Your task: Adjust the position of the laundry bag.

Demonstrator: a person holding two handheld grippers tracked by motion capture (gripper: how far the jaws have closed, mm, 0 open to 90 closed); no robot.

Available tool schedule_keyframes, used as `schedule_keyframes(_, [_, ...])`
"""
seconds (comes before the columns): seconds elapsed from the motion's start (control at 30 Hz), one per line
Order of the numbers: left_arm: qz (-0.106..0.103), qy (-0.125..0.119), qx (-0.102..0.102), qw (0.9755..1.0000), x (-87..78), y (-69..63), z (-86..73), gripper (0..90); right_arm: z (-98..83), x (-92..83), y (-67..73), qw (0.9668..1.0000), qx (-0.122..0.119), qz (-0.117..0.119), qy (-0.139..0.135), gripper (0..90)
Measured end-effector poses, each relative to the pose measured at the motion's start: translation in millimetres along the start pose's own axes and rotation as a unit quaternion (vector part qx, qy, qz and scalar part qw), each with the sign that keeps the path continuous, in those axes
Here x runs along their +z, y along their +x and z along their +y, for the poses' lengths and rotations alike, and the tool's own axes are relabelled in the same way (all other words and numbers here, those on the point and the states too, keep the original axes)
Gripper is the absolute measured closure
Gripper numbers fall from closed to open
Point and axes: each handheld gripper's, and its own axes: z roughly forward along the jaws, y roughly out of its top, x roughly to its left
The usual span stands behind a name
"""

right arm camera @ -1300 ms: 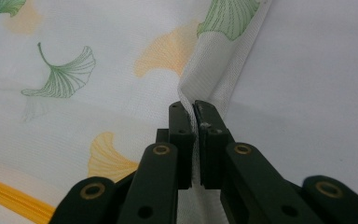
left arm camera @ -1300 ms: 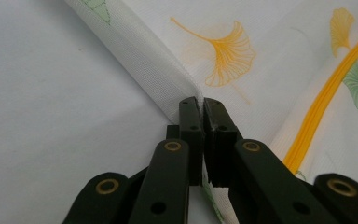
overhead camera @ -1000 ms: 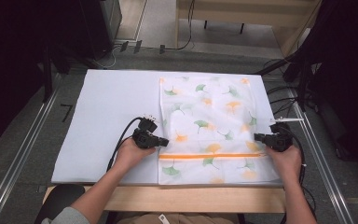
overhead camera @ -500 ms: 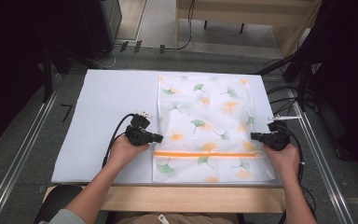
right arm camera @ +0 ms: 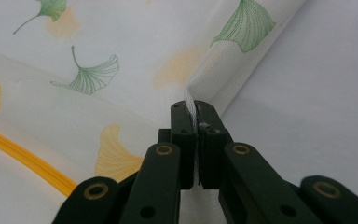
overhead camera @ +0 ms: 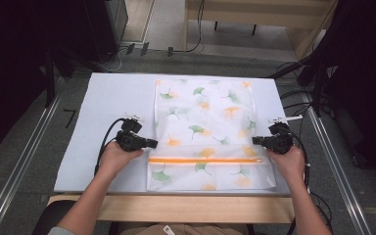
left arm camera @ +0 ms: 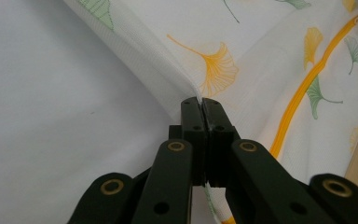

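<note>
In the high view, a white mesh bag (overhead camera: 206,132) printed with green and orange ginkgo leaves lies on a pale sheet (overhead camera: 98,98) that covers the table, right of the sheet's middle and reaching to its near edge. The bag's near part is folded over, and an orange zipper (overhead camera: 205,159) runs straight across it from side to side. The left gripper (overhead camera: 149,143) meets the bag's left edge just above the zipper, held by the person's left hand (overhead camera: 115,159), and the right gripper (overhead camera: 257,141) meets the right edge at about the same height, held by the right hand (overhead camera: 288,161). A black cable (overhead camera: 105,142) loops from the left gripper across the sheet. In the left gripper view, the left gripper (left arm camera: 200,103) has its jaws pressed together on a raised ridge of the mesh bag (left arm camera: 270,60), beside an orange leaf print; the zipper (left arm camera: 307,88) runs up and away to the right, and the bare sheet (left arm camera: 51,116) lies to the left. In the right gripper view, the right gripper (right arm camera: 195,108) has its jaws closed on a pinched strip of the bag's mesh (right arm camera: 121,46), which rises in a fold toward a green leaf; the zipper (right arm camera: 23,158) crosses the lower left, and the sheet (right arm camera: 317,107) lies to the right.
</note>
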Motion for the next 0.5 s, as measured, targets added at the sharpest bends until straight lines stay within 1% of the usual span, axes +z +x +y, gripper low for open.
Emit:
schedule_keyframes(0.03, [0.001, 0.0, -0.004, 1.0, -3.5, 2.3, -1.4, 90.0, 1.2, 1.0, 1.5, 1.0, -0.004, 0.002, 0.002, 89.1])
schedule_keyframes(0.07, [0.007, -0.002, -0.006, 1.0, -7.1, 4.1, -2.8, 90.0, 5.2, 4.9, 8.0, 0.9999, -0.009, 0.01, 0.006, 89.1])
schedule_keyframes(0.1, [0.01, 0.0, -0.008, 0.9999, -11.9, 6.8, -4.5, 90.0, 6.5, 6.0, 9.8, 0.9998, -0.011, 0.012, 0.009, 89.1])
schedule_keyframes(0.13, [0.012, -0.006, -0.014, 0.9998, -15.4, 8.2, -6.0, 90.0, 7.7, 7.4, 11.9, 0.9998, -0.014, 0.014, 0.01, 89.1])
schedule_keyframes(0.17, [0.013, -0.006, -0.015, 0.9998, -17.6, 9.6, -6.9, 90.0, 9.6, 9.2, 15.2, 0.9996, -0.017, 0.017, 0.011, 89.0])
schedule_keyframes(0.2, [0.013, -0.006, -0.015, 0.9998, -17.6, 9.6, -6.9, 90.0, 9.6, 9.2, 15.2, 0.9996, -0.017, 0.017, 0.011, 89.0])
schedule_keyframes(0.23, [0.017, -0.011, -0.021, 0.9996, -23.9, 13.2, -9.7, 90.0, 12.8, 11.7, 19.6, 0.9993, -0.024, 0.023, 0.014, 89.0])
schedule_keyframes(0.27, [0.017, -0.011, -0.021, 0.9996, -23.9, 13.2, -9.7, 90.0, 12.8, 11.7, 19.6, 0.9993, -0.024, 0.023, 0.014, 89.0])
schedule_keyframes(0.3, [0.019, -0.012, -0.023, 0.9995, -27.3, 15.1, -11.2, 90.0, 14.3, 12.7, 21.8, 0.9993, -0.025, 0.025, 0.014, 89.0])
schedule_keyframes(0.33, [0.019, -0.012, -0.024, 0.9994, -29.0, 16.4, -12.1, 90.0, 16.1, 14.1, 24.4, 0.9991, -0.027, 0.029, 0.015, 89.1])
schedule_keyframes(0.37, [0.025, -0.011, -0.027, 0.9993, -32.3, 19.2, -14.7, 90.0, 17.9, 16.5, 27.9, 0.9987, -0.034, 0.036, 0.014, 89.0])
schedule_keyframes(0.47, [0.028, -0.012, -0.031, 0.9991, -35.2, 21.8, -16.9, 90.0, 19.1, 18.7, 30.7, 0.9984, -0.035, 0.042, 0.016, 89.0])
schedule_keyframes(0.5, [0.031, -0.011, -0.033, 0.9989, -37.9, 23.8, -18.5, 90.0, 20.9, 21.0, 34.4, 0.998, -0.041, 0.045, 0.017, 88.9])
